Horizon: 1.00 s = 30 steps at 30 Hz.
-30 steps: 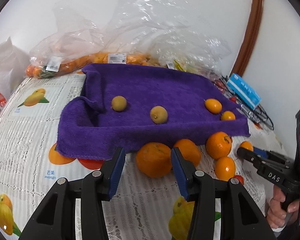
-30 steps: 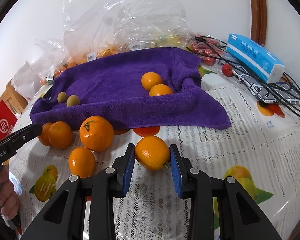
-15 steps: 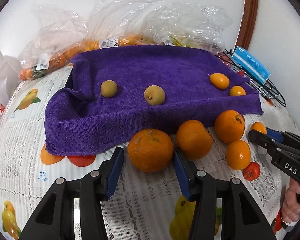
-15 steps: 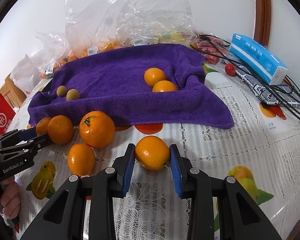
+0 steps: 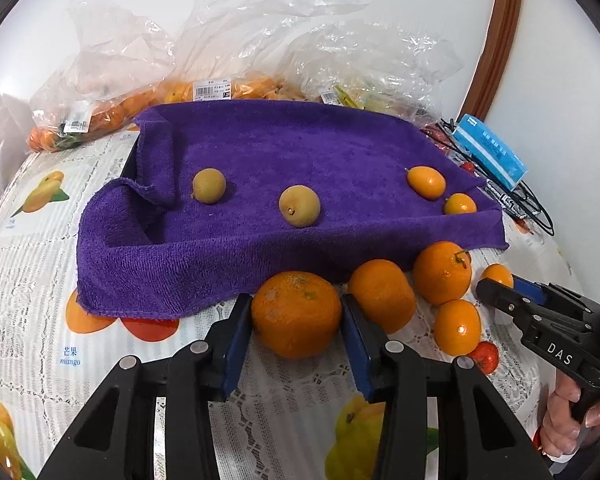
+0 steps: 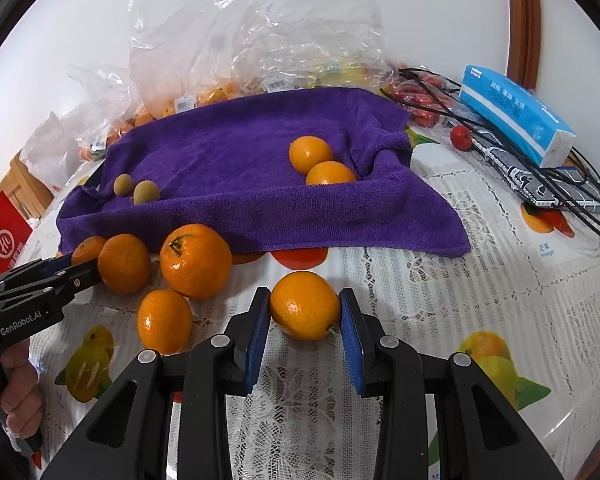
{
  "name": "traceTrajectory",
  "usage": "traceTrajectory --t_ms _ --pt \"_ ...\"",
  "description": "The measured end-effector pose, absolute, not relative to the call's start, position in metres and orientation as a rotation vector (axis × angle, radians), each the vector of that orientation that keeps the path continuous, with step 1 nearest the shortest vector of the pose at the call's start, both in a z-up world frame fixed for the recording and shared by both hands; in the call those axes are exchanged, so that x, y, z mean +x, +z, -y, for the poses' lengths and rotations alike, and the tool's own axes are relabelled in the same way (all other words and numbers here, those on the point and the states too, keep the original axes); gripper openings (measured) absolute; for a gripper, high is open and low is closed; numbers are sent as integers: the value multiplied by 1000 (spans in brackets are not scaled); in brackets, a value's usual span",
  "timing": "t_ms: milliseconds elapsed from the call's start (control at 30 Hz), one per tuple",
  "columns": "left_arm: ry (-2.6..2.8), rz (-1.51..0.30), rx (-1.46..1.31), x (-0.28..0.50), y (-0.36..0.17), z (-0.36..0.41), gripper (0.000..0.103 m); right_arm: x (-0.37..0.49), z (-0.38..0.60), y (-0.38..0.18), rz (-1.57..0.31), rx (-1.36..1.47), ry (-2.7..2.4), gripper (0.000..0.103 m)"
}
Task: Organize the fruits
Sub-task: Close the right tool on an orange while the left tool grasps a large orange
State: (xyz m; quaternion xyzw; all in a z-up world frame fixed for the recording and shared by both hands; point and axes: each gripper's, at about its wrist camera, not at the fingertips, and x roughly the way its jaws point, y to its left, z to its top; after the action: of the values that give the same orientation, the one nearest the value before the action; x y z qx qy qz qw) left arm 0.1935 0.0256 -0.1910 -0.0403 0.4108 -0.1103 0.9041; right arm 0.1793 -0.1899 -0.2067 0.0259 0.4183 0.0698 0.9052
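Left wrist view: left claw [image 5: 297, 322] closing on large mandarin [image 5: 296, 314], pads at both flanks; fruit on desk [image 5: 28, 280], just before purple towel [image 5: 300, 168].
Right wrist view: right claw [image 6: 305, 316] clamped on small orange [image 6: 305, 305], also on desk.
Risks, judged: round fruit squirting from pads; neighbour orange [image 5: 382, 294] touching, likely nudged, rolling; towel edge snagging on lift.

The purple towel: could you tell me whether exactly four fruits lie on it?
Yes, the purple towel holds two brownish fruits and two small orange fruits.
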Motion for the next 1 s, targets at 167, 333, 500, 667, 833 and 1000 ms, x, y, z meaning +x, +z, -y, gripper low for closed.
traceTrajectory --t_ms 167,333,500,667,833,1000 --pt "-247 -823 -103 190 -187 -29 42 178 191 -206 -857 69 155 34" --pt "-261 -804 -130 188 -184 -33 42 177 193 -205 -844 84 164 34" --pt "-278 -794 -175 187 -182 -38 42 174 196 -203 -828 105 176 34" --pt "-280 -783 -184 185 -180 -39 42 174 197 -202 -817 118 186 34" --pt "-293 -768 -186 182 -178 -39 42 172 196 -200 -808 119 189 34" --pt "-299 -759 -193 182 -176 -40 42 171 196 -199 -802 122 194 34"
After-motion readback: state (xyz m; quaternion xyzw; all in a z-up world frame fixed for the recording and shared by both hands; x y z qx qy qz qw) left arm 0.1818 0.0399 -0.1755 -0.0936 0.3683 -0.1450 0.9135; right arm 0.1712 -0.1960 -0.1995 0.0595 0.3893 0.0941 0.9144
